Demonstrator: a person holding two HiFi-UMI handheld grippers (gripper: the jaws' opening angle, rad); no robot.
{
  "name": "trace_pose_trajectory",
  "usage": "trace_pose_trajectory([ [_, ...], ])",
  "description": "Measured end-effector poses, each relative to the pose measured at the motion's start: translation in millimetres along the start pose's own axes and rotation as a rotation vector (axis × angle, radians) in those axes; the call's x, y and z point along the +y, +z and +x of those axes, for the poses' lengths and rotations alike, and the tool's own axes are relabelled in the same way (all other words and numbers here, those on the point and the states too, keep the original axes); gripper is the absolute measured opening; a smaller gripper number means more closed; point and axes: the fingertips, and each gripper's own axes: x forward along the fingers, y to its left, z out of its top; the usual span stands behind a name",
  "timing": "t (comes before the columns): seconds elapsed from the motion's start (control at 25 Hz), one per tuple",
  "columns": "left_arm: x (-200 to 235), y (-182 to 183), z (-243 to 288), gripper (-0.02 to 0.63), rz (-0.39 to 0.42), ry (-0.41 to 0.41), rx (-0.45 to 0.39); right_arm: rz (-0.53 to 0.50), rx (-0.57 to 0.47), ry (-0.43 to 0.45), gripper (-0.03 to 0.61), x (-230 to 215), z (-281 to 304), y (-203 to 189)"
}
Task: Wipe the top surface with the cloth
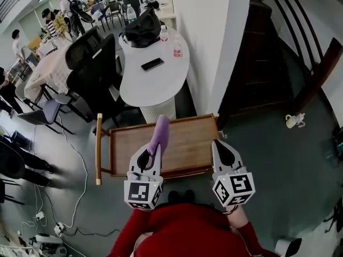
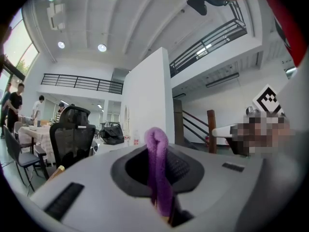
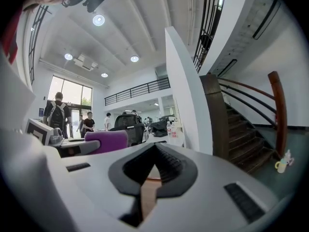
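The purple cloth is clamped in the jaws of the left gripper and extends over the wooden tabletop. The right gripper jaws are narrowly apart and empty, above the tabletop's right end.

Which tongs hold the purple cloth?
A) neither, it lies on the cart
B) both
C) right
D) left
D: the purple cloth is pinched in the left tongs, while the right tongs stand slightly apart with only the wooden cart top showing through the gap.
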Motion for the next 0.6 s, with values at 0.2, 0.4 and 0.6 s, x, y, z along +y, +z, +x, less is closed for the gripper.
trace_pose_trajectory([
  [0.2,8.5,1.4,-18.4,0.048,0.001,0.026,-0.019,-0.007,-0.015,-0.027,0.003,-5.1,-16.1,-0.2],
  [0.4,17.0,0.2,-30.7,0.048,0.001,0.05,-0.024,-0.01,-0.024,-0.047,0.003,-8.2,-27.4,-1.3],
  [0.6,21.2,3.4,-33.6,0.048,-0.01,0.057,-0.043,0.018,-0.03,-0.047,0.003,-7.1,-25.7,-2.3],
])
